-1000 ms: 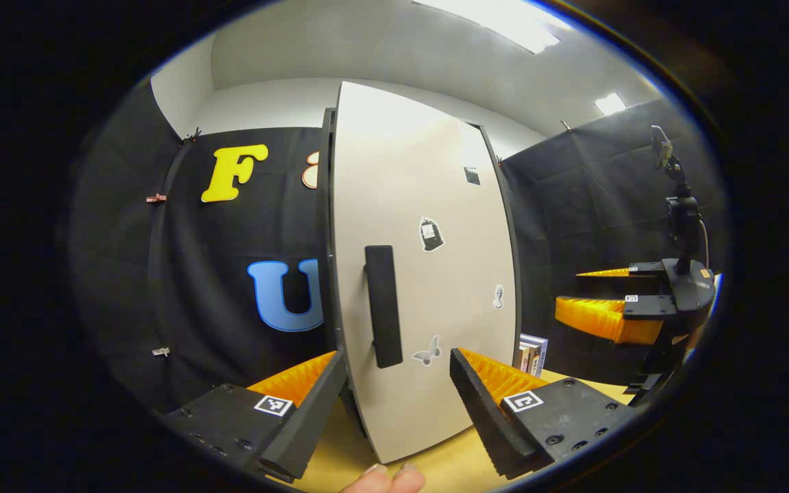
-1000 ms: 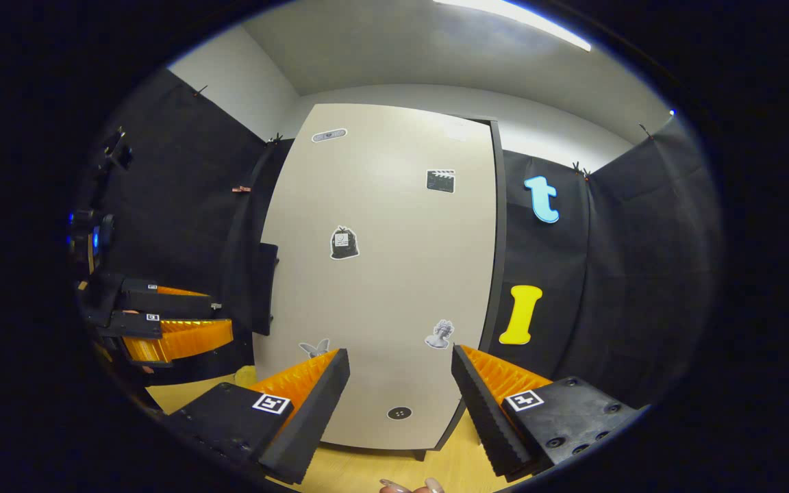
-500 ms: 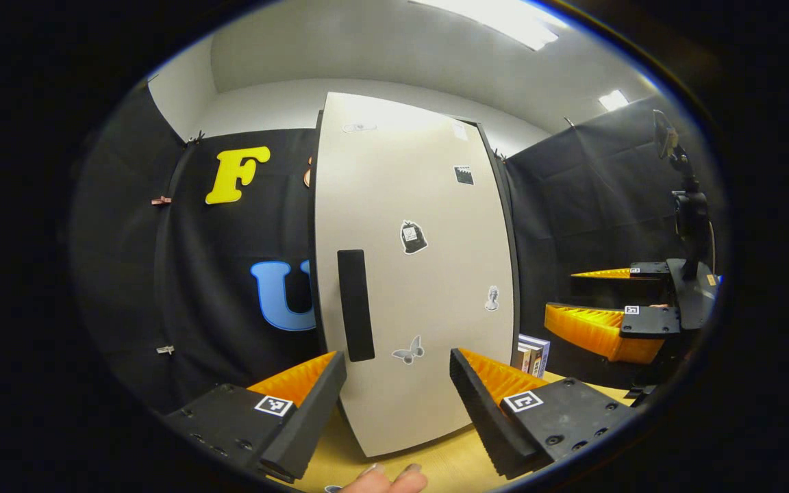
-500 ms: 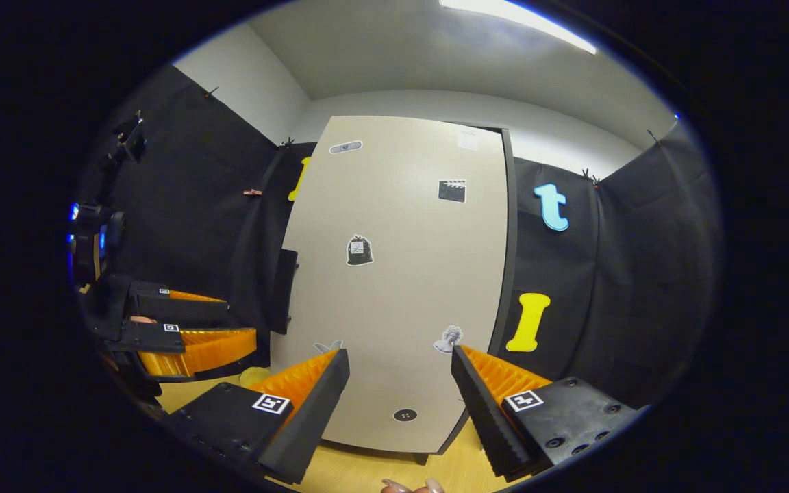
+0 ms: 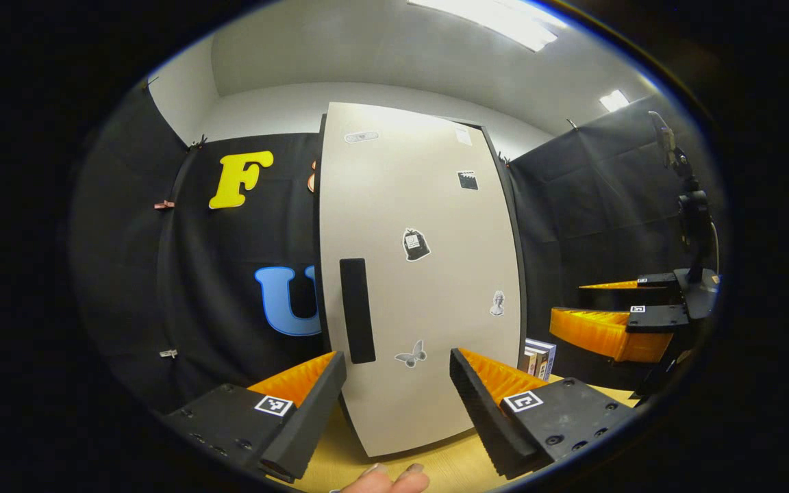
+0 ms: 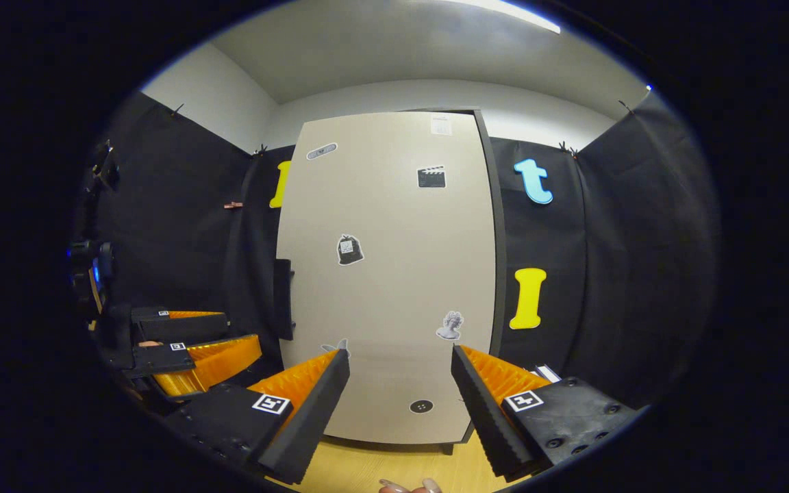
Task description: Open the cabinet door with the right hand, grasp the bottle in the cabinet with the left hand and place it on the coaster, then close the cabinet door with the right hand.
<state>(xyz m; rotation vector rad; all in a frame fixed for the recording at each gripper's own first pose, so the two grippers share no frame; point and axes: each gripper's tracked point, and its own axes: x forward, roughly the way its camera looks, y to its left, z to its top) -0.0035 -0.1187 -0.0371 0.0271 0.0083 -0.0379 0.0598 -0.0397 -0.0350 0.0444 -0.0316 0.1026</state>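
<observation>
I find both grippers spread and empty. From my right gripper (image 6: 400,383), the cabinet door (image 6: 394,274) stands shut ahead; its upright handle (image 6: 283,299) lies left, nearer my left gripper (image 6: 227,340). Bottle unseen.

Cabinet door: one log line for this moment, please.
cabinet door: shut | handle: untouched | left tongs: open, empty | right tongs: open, empty, facing door | bottle: unseen
</observation>
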